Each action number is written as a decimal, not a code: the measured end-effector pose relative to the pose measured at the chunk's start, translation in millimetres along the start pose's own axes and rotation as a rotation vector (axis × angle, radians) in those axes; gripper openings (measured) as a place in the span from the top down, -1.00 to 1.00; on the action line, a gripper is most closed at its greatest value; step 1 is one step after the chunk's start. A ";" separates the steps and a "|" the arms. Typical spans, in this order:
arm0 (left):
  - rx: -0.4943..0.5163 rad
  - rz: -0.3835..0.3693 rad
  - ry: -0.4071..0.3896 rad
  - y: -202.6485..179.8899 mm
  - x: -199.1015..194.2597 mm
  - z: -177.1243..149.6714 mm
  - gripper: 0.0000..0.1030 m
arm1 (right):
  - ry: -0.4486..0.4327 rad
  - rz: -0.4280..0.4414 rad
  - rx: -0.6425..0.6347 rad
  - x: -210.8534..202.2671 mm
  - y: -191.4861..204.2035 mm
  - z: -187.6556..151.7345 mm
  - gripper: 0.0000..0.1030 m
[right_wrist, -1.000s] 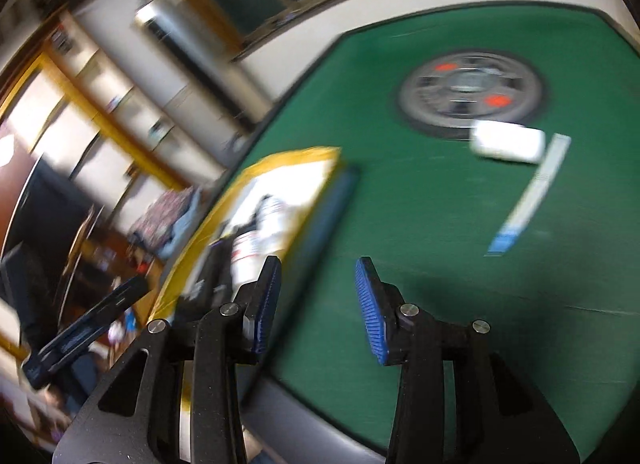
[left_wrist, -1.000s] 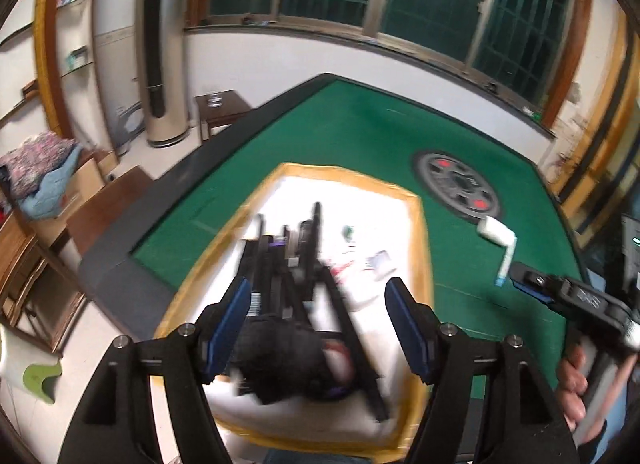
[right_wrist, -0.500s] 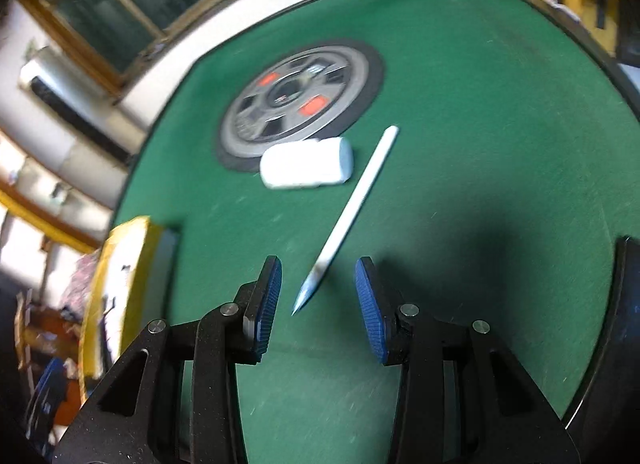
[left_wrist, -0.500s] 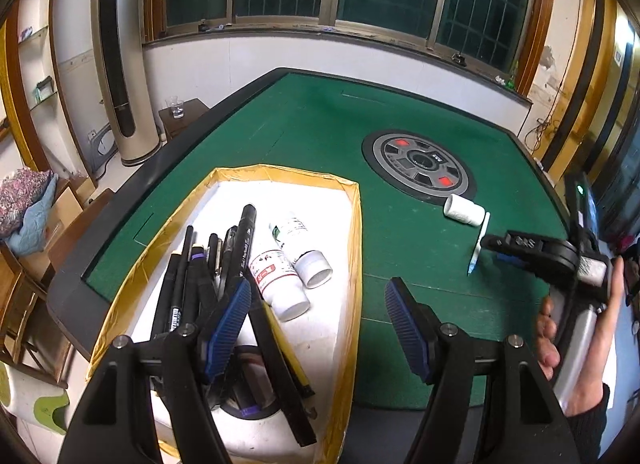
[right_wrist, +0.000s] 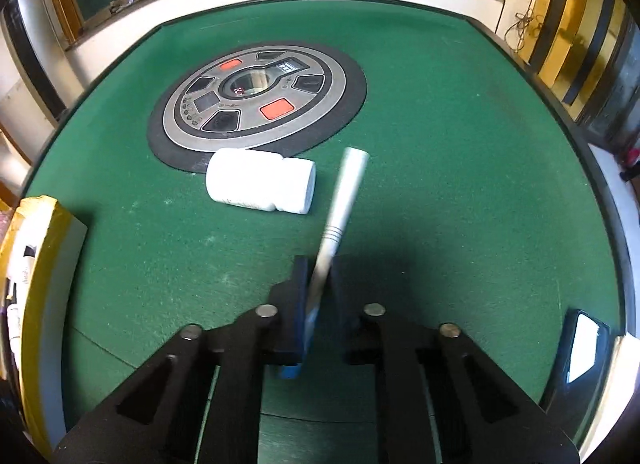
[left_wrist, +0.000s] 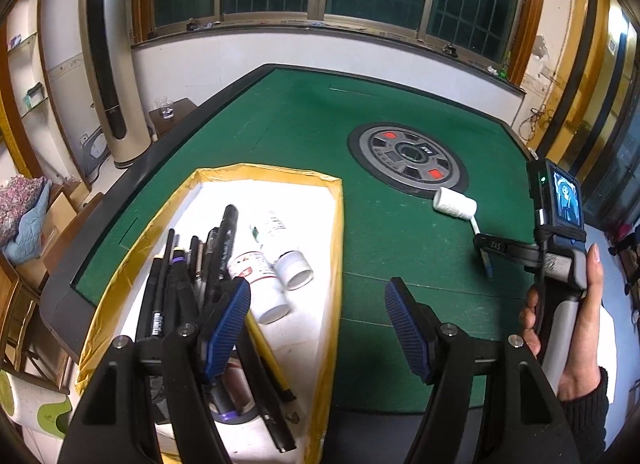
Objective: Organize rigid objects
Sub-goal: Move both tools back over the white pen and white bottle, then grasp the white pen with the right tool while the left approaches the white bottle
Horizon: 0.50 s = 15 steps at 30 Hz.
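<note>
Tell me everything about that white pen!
The white pen is a slim, smooth stick that looks like plastic, with thin grooved rings partway along and a blue end. The right gripper is shut on its lower part, so it tilts up off the green table, close beside the white bottle.

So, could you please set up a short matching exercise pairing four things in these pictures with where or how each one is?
Things:
1. white pen
2. white bottle
3. black markers
4. left gripper

States:
A. lying on its side on the green table, by the round panel
B. in the yellow-edged tray
C. clamped between the jaws of the right gripper
D. open, holding nothing

Pairs: 1-C, 2-A, 3-B, 4-D
</note>
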<state>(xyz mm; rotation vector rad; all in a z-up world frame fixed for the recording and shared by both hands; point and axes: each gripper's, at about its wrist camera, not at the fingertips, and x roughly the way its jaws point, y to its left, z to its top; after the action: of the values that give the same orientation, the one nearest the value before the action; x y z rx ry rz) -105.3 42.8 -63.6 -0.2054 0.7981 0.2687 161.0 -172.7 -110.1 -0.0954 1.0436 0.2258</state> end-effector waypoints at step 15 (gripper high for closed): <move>0.196 -0.210 0.162 -87.1 61.5 59.4 -0.36 | 0.032 0.335 0.150 3.6 -80.5 7.6 0.87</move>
<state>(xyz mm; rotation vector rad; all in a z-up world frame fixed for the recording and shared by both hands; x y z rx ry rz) 3.1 -13.2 -60.9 -0.1254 0.9496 -0.0254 187.7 -249.1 -111.8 0.2139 1.1023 0.4495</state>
